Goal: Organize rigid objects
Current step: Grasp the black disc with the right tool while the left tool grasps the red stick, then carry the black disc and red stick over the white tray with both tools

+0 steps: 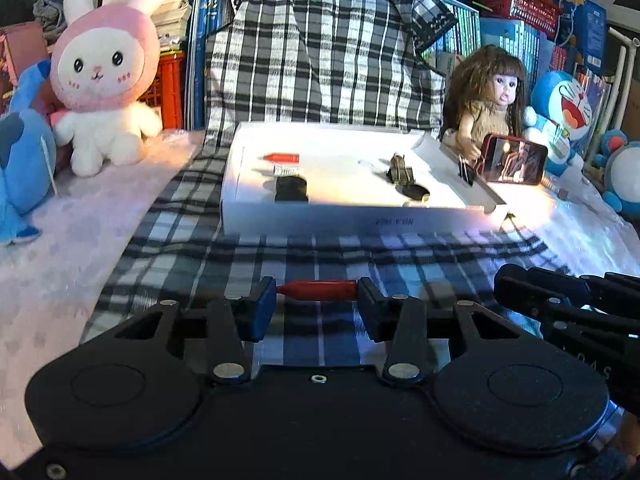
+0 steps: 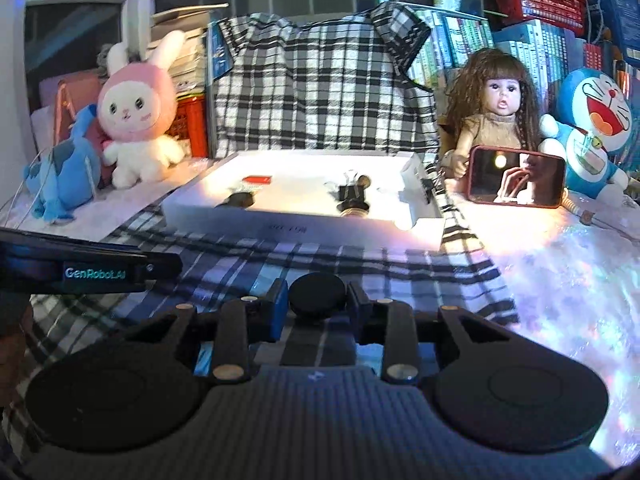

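My left gripper (image 1: 317,295) is shut on a red bullet-shaped piece (image 1: 318,290), held crosswise between its fingers above the plaid cloth. My right gripper (image 2: 318,302) is shut on a black round disc (image 2: 318,300). Ahead lies a white shallow box (image 1: 352,216), also in the right wrist view (image 2: 280,222). Inside it are another red bullet piece (image 1: 282,157), a black round piece (image 1: 291,189), a binder clip (image 1: 400,168) and a dark disc (image 1: 414,192). A second binder clip (image 1: 466,171) sits on the box's right flap.
A plaid shirt (image 1: 320,68) covers the table and backdrop. A pink bunny plush (image 1: 106,76) and blue plush (image 1: 20,168) stand left. A doll (image 1: 488,100), a red-cased phone (image 1: 514,159) and Doraemon plush (image 1: 562,116) stand right. My right gripper's body (image 1: 568,300) shows at right.
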A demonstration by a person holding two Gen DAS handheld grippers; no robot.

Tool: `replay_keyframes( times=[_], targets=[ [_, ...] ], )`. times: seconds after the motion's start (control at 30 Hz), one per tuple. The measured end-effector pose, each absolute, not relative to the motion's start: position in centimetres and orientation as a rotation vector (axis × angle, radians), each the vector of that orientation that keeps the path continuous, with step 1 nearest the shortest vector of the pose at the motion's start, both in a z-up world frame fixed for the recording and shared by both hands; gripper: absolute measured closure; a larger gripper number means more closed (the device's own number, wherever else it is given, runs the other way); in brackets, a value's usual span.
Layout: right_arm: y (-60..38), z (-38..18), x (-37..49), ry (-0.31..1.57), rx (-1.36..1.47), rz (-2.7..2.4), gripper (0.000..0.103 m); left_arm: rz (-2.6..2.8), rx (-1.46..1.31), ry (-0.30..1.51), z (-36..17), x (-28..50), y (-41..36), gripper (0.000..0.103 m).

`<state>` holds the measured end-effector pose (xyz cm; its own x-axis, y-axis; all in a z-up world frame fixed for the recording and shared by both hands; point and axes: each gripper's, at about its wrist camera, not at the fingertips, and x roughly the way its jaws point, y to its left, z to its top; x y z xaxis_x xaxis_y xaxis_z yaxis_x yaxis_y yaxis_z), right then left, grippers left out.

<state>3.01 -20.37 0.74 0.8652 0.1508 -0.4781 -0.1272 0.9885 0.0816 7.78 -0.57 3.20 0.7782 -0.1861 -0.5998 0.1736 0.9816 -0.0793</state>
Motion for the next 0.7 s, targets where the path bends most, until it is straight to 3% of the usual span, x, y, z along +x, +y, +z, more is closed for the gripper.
replay_keyframes(
  times=[0.7],
  targets=[
    [-26.1, 4.0, 16.3, 0.667, 0.27, 0.077, 0.066, -0.237, -0.062, 0.746, 6.2, 19.7, -3.5, 0.061]
  ],
)
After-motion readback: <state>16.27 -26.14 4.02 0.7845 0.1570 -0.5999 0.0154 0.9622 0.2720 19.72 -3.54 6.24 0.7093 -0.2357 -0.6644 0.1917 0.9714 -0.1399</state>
